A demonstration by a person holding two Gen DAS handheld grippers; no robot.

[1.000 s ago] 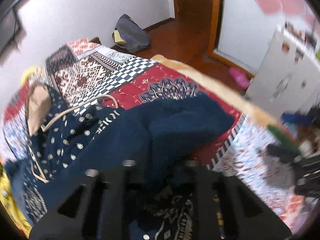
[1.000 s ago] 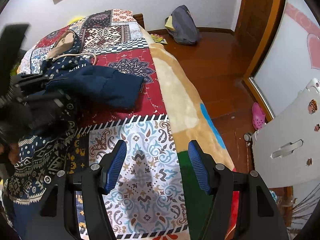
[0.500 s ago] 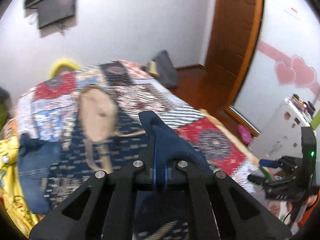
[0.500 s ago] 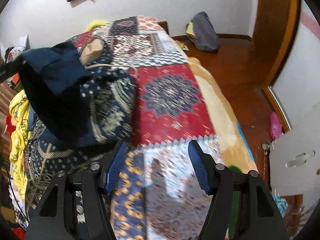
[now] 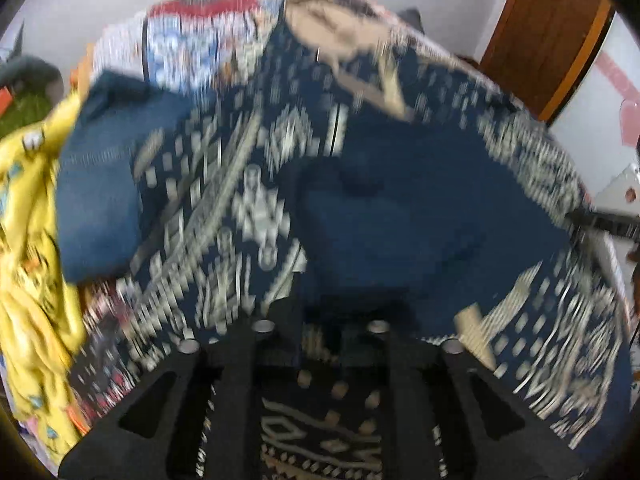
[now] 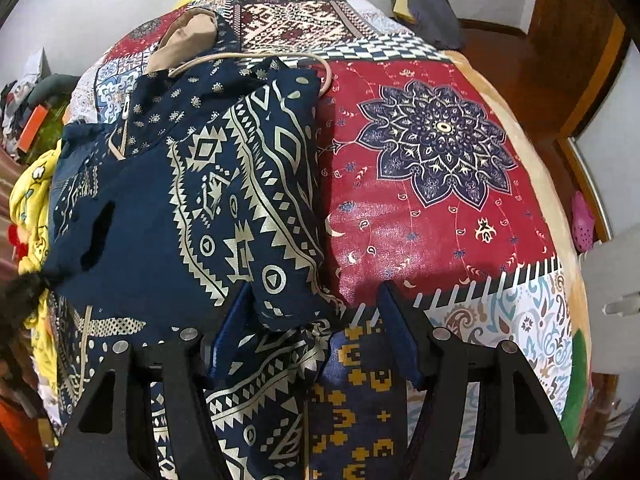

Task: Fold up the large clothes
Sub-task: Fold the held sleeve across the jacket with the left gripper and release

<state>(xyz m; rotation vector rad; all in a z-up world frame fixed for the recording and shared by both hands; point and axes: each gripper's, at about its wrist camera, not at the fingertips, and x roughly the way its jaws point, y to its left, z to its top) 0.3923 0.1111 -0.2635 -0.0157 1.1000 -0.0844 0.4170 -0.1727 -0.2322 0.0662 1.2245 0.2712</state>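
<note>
A navy garment point(image 6: 192, 200) with a cream tribal print and a tan-lined hood point(image 6: 188, 36) lies folded on the left part of the bed. My right gripper point(image 6: 314, 292) is open, and a rolled edge of the garment sits by its left pad point(image 6: 230, 320) without being pinched. The left wrist view is blurred. There my left gripper point(image 5: 332, 312) hangs over the same garment point(image 5: 248, 208), its jaws opening. A plain navy flap point(image 5: 420, 220) lies just ahead of the tips, which are partly lost in dark cloth.
A patchwork bedspread point(image 6: 432, 160) covers the bed. Yellow clothing point(image 6: 32, 184) is heaped along the bed's left side. On the wooden floor are a grey backpack point(image 6: 432, 4) and a pink shoe point(image 6: 582, 220). A wooden door point(image 5: 552, 32) stands at the right.
My left gripper swung across the bed with the navy flap and laid it over the printed garment; its fingers have parted. My right gripper moved left, down to the garment's near edge.
</note>
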